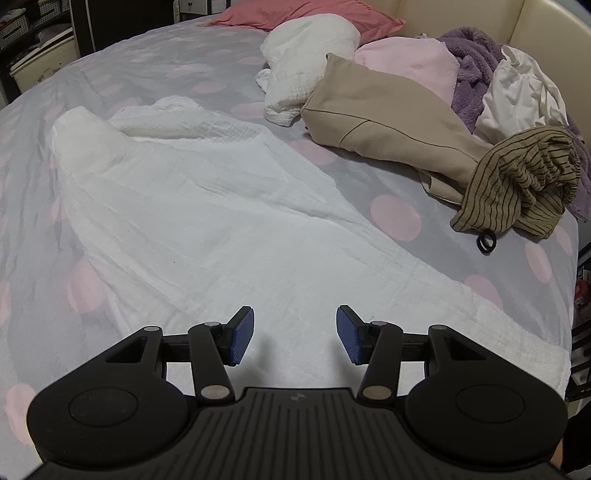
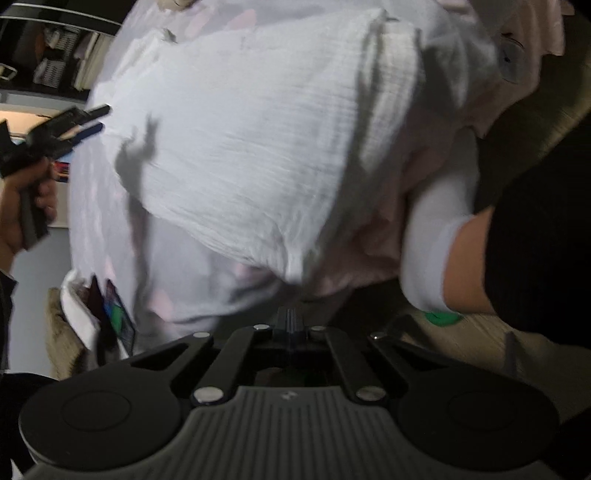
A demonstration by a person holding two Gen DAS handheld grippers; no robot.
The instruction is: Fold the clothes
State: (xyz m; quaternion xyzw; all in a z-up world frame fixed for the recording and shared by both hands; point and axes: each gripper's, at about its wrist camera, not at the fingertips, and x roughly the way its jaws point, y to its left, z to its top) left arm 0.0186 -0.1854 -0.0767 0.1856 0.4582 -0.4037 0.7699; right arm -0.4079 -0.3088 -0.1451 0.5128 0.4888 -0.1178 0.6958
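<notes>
The left gripper [image 1: 294, 334] was released, jaws apart, over the white garment [image 1: 207, 206] spread on the bed [image 1: 399, 177]. The right gripper [image 2: 290, 325] was clenched, apparently empty; pile [image 1: 424, 110] at 2 o'clock.

Bed [image 1: 110, 74] in grey sheet with pink dots, cream padded headboard [image 1: 480, 22], dark shelving [image 1: 33, 26] behind

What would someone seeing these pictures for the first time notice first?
Most striking is the big white crinkled garment spread across the grey bedspread with pink dots, right ahead of the open left claw. Next comes the jumble of unfolded clothes at the far right of the bed, with a tan piece and a striped one on top. In the blurred right wrist view, the right claw is closed, with white cloth just beyond it.
</notes>
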